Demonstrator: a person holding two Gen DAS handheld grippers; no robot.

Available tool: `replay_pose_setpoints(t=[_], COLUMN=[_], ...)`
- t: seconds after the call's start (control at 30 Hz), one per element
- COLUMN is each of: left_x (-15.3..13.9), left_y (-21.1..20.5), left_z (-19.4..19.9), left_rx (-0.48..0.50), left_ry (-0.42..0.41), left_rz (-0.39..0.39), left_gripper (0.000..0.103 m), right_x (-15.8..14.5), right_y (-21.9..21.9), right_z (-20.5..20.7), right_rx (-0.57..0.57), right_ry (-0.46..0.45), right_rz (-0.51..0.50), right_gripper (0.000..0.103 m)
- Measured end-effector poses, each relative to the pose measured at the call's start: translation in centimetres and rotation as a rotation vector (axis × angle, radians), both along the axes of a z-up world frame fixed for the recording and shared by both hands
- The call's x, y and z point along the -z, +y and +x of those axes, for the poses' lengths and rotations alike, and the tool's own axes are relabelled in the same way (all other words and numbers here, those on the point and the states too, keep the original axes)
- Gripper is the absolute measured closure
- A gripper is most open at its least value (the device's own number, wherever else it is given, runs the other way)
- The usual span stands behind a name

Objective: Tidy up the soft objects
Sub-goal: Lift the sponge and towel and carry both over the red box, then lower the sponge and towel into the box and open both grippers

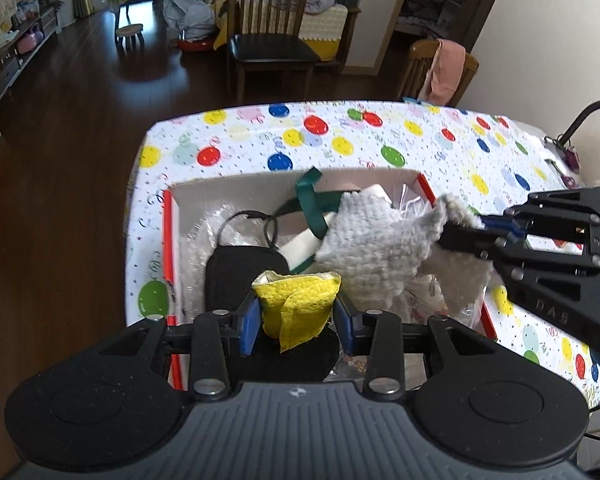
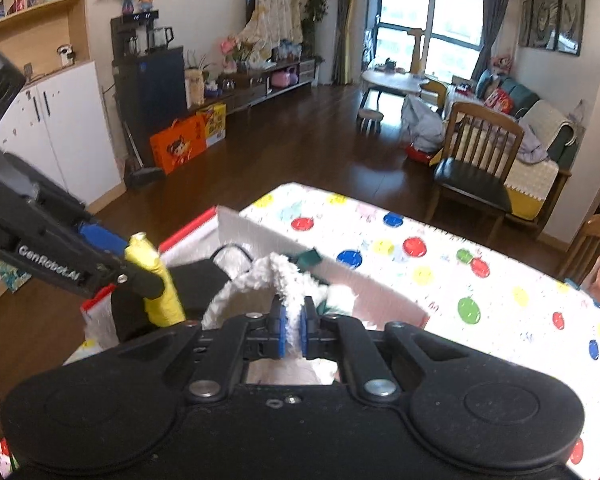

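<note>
Yellow cloth, clamped upright in left gripper, hangs directly over box; right gripper pinches grey cloth alongside, also above box.

Fluffy grey cloth; yellow quilted cloth; glossy tablecloth.

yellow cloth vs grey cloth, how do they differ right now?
Colour: the yellow cloth is bright yellow; the grey cloth is pale and fuzzy.
Size: the yellow cloth is a small folded wad; the grey cloth is larger and spread open.
Grip: the left gripper clamps the yellow cloth across its width; the right gripper pinches only the grey cloth's edge.
Both are held over the box.
</note>
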State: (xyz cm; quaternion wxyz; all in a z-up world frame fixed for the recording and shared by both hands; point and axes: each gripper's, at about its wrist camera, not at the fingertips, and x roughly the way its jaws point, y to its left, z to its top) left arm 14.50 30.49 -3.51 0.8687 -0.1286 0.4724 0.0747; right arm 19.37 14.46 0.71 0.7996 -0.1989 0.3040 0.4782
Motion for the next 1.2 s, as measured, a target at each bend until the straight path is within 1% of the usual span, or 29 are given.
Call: replay_pose_setpoints(t=[0.17,0.27,0.47,0.53,0.67,0.73,0.77,0.8,0.83,0.87,0.9,1.13,1.2], left_x=[1.7,2.4,3.6,3.9,4.5,4.6,4.6,4.6,4.6,4.5,4.4,3.5,3.1], left_y=[-0.4,-0.3,-0.2,-0.4,-0.9,-1.1,-1.2,-1.2,-1.3,-1.3,-1.4,-1.9,-2.1], left_z=[1.2,1.7,2.6,2.8,3.0,3.0,3.0,2.9,2.8,2.6,2.4,1.3,0.9], left_rx=[0.011,0.012,0.007,0.010,0.012,0.011,0.011,0.010,0.008,0.004,0.001,0.006,0.007], left_ry=[0.036,0.045,0.060,0.062,0.062,0.057,0.054,0.050,0.045,0.037,0.026,-0.007,-0.019], left_rz=[0.010,0.010,0.015,0.031,0.065,0.077,0.082,0.083,0.082,0.081,0.079,0.085,0.088], left_gripper=[0.065,0.065,0.065,0.065,0.065,0.064,0.062,0.055,0.050,0.040,0.035,0.035,0.034], right_x=[1.6,2.2,3.0,3.1,3.2,3.2,3.1,3.0,2.9,2.9,2.9,2.4,2.1], right_y=[0.0,0.0,-0.3,-0.4,-0.5,-0.7,-0.8,-0.9,-1.0,-1.1,-1.2,-1.7,-1.9], right_z=[-1.0,-1.4,-1.6,-1.5,-1.8,-1.8,-1.9,-2.0,-2.2,-2.3,-2.5,-3.2,-3.4], right_rx=[-0.019,-0.029,-0.046,-0.049,-0.055,-0.058,-0.061,-0.064,-0.067,-0.068,-0.070,-0.068,-0.066], right_ry=[0.016,0.027,0.070,0.076,0.084,0.091,0.093,0.093,0.090,0.085,0.080,0.068,0.063], right_rz=[-0.030,-0.041,-0.049,-0.052,-0.056,-0.047,-0.042,-0.041,-0.040,-0.039,-0.039,-0.031,-0.027], right_gripper=[0.095,0.092,0.084,0.079,0.072,0.067,0.066,0.063,0.059,0.057,0.054,0.041,0.040])
